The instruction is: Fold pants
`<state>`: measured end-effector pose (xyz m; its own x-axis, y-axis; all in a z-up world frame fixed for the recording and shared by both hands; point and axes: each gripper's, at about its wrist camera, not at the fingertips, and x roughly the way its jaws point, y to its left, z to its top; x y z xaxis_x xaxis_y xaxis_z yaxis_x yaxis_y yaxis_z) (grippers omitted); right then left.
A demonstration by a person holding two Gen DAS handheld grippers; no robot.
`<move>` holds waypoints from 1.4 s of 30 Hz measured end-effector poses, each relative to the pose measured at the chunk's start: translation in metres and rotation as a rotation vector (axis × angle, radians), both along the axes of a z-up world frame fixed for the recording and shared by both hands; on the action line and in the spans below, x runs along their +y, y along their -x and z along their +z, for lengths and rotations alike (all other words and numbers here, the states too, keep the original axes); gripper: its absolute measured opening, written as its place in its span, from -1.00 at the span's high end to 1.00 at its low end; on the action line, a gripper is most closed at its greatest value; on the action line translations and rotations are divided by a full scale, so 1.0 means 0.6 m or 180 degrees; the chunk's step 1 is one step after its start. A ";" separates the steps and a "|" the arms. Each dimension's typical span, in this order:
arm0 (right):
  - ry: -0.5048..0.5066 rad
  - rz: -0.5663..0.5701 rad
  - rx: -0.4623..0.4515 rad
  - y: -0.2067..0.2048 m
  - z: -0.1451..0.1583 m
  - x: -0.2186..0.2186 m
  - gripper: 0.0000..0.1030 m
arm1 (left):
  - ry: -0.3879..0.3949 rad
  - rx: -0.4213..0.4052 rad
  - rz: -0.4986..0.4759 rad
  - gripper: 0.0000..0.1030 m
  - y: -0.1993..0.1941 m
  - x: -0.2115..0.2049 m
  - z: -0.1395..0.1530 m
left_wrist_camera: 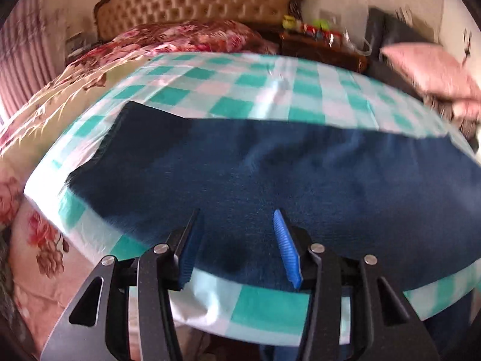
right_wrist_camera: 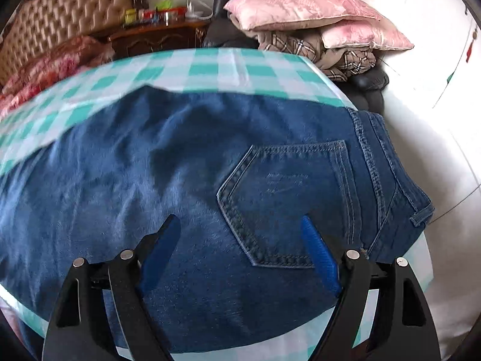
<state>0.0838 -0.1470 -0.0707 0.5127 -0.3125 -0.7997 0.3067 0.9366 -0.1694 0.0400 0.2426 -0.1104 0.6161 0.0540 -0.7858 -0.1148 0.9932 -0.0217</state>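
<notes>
Denim pants (right_wrist_camera: pixel 186 186), one pair, lie spread flat along the near side of a surface covered with a teal-and-white checked cloth (left_wrist_camera: pixel 228 90), waistband and back pocket (right_wrist_camera: pixel 282 198) at the right end, legs running off to the left. The left gripper (left_wrist_camera: pixel 237 246) hovers over the leg part with its jaws parted and nothing between them; the right gripper (right_wrist_camera: pixel 240 252) hangs over the seat beside the pocket, jaws spread wide and likewise empty. My judgement is that no fold is in hand yet. The risks from here: a pinch that catches only the top layer of denim would drag one layer and leave the other behind, giving a crooked fold; a pinch that goes too deep could snag the checked cloth and pull it up with the pants; and since the waist end lies at the right edge of the surface, a careless tug could slide it off. Counted: one pair of pants, one visible pocket, two grippers, two pink pillows (right_wrist_camera: pixel 303 9) stacked at the far right.
</notes>
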 end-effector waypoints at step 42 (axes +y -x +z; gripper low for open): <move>0.0189 -0.0732 -0.0086 0.119 -0.022 -0.251 -0.55 | 0.0356 -0.0584 -0.0011 -0.10 0.015 -0.101 0.070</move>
